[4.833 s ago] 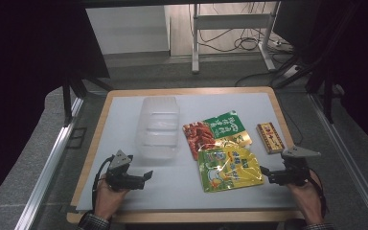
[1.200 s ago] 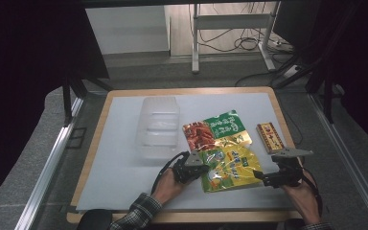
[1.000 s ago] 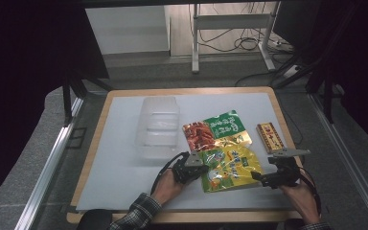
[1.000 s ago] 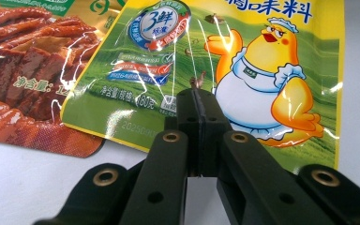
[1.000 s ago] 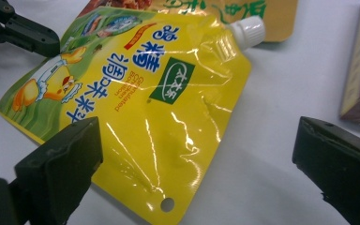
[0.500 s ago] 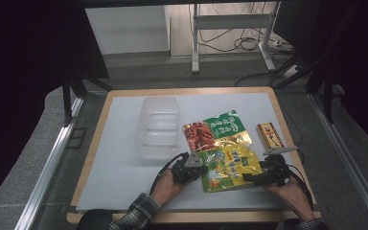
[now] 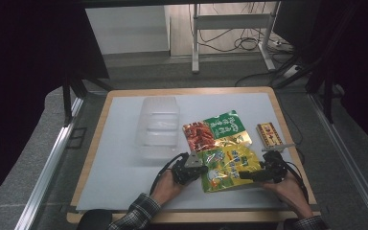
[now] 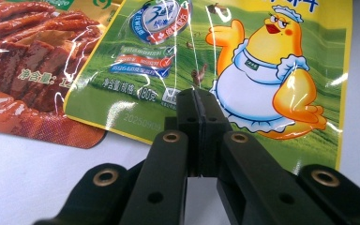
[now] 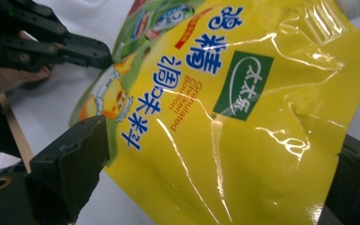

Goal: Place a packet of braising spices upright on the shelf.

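Both tools now at yellow pouch (image 7: 227, 165), near counter's front edge.
Left tool (image 8: 198, 105) closed at pouch edge, grip unclear; right tool (image 9: 220, 164) moved in, open astride it; lift next.

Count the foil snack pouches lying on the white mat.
2. The yellow-green chicken pouch lies nearest the person, between the left gripper and right gripper. The red-green pouch lies just behind it, partly under it. More underneath cannot be ruled out.

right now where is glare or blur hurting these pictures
High view: surroundings dark, the white table evenly lit, print too small to read. Left gripper view: white glare streaks on the yellow pouch, near jaws soft. Right gripper view: bright streaks across the pouch's foil, left gripper dim.
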A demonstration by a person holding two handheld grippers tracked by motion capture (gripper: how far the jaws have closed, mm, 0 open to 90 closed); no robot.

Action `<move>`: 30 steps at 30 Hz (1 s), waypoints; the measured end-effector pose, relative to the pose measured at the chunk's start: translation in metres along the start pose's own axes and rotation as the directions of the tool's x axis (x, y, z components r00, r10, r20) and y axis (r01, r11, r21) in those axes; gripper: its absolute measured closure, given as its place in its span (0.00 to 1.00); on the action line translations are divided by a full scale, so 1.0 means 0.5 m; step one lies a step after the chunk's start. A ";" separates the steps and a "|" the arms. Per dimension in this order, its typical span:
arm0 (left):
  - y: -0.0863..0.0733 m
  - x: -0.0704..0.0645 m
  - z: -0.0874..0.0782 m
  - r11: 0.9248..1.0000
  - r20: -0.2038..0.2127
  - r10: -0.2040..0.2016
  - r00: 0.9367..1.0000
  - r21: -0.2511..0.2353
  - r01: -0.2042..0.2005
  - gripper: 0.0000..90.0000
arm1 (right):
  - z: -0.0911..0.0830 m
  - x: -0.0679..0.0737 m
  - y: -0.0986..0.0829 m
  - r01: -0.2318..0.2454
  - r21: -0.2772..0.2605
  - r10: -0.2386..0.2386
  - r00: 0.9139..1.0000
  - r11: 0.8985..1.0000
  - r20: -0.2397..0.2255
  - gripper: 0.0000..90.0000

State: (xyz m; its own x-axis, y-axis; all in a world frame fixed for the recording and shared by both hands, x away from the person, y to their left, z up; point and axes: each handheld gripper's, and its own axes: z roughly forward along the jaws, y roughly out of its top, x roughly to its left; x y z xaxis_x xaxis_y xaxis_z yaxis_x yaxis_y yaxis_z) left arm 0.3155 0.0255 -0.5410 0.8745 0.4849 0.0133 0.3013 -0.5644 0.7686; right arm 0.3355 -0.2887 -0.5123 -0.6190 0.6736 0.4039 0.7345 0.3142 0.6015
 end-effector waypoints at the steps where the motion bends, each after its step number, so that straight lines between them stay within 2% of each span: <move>1: 0.000 0.000 0.000 1.000 0.000 0.000 1.000 0.000 0.000 1.00 | -0.001 0.001 0.001 -0.002 -0.007 0.002 1.000 1.000 -0.001 0.09; 4: 0.000 0.000 0.000 1.000 0.001 -0.009 1.000 -0.003 0.009 1.00 | -0.004 0.004 0.004 -0.006 -0.020 0.007 1.000 1.000 0.015 0.16; 5: 0.000 -0.001 0.001 1.000 0.001 -0.013 1.000 -0.006 0.013 1.00 | -0.009 0.005 0.006 -0.002 -0.037 0.003 1.000 0.999 0.030 0.26; 6: 0.000 0.000 0.000 1.000 -0.001 -0.001 1.000 -0.001 0.001 1.00 | -0.011 0.005 0.006 0.003 -0.039 -0.002 0.999 0.999 0.042 0.30; 9: 0.000 0.000 0.000 1.000 -0.003 0.001 1.000 0.000 -0.001 1.00 | -0.020 0.000 0.006 -0.002 -0.064 0.006 0.999 0.998 0.053 0.45; 11: 0.000 -0.001 0.000 1.000 -0.004 0.003 1.000 0.001 -0.003 1.00 | -0.023 -0.002 0.006 -0.008 -0.077 0.012 0.999 0.997 0.051 0.48; 12: 0.000 -0.001 0.000 1.000 -0.006 0.004 1.000 0.000 -0.004 1.00 | -0.030 -0.004 0.006 -0.005 -0.106 0.011 0.999 0.994 0.052 0.58; 15: -0.001 0.000 -0.001 1.000 0.001 -0.011 1.000 -0.011 0.011 1.00 | -0.035 -0.001 0.007 0.022 -0.129 -0.012 0.997 0.991 0.075 0.68; 16: -0.001 0.000 -0.001 1.000 0.001 -0.011 1.000 -0.011 0.011 1.00 | -0.035 -0.001 0.007 0.022 -0.129 -0.012 0.997 0.991 0.075 0.68; 17: -0.001 0.002 -0.003 1.000 0.004 -0.016 1.000 -0.012 0.016 1.00 | -0.040 0.002 0.008 0.024 -0.151 -0.012 0.997 0.988 0.079 0.74; 19: -0.002 0.000 -0.002 0.999 0.006 -0.044 0.999 -0.032 0.044 0.99 | -0.043 0.003 0.010 0.011 -0.161 0.000 0.998 0.987 0.069 0.77; 21: -0.002 0.000 -0.004 0.998 -0.001 -0.051 0.999 -0.033 0.051 0.98 | -0.043 0.001 0.011 -0.028 -0.161 0.038 0.997 0.987 0.063 0.79; 22: -0.002 0.000 -0.004 0.998 -0.001 -0.051 0.999 -0.033 0.051 0.97 | -0.043 0.001 0.011 -0.028 -0.161 0.038 0.997 0.987 0.063 0.79; 23: -0.002 0.002 -0.007 0.999 -0.008 -0.034 0.999 -0.019 0.034 0.97 | -0.043 0.000 0.012 -0.045 -0.157 0.055 0.997 0.987 0.060 0.79; 24: -0.002 0.001 -0.009 0.999 -0.016 -0.038 0.999 -0.020 0.038 0.96 | -0.043 -0.001 0.013 -0.053 -0.158 0.063 0.997 0.986 0.055 0.84; 26: 0.000 0.000 -0.012 0.999 -0.026 -0.046 0.999 -0.025 0.045 0.95 | -0.044 -0.001 0.013 -0.051 -0.160 0.060 0.997 0.986 0.053 0.86; 28: 0.001 0.000 -0.019 0.997 -0.030 -0.061 0.998 -0.039 0.060 0.91 | -0.047 0.008 0.016 -0.028 -0.161 0.039 0.997 0.987 0.067 0.92; 30: 0.001 0.003 -0.034 0.996 -0.029 -0.079 0.996 -0.051 0.077 0.88 | -0.049 0.015 0.019 -0.018 -0.172 0.030 0.997 0.985 0.069 0.95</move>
State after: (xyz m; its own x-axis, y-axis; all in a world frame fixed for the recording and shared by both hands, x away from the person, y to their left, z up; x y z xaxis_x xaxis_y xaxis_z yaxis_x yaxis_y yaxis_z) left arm 0.3107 0.0372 -0.5298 0.8366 0.5470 -0.0289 0.3481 -0.4902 0.7991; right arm 0.3310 -0.2971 -0.4868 -0.5758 0.7272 0.3736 0.6865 0.1819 0.7040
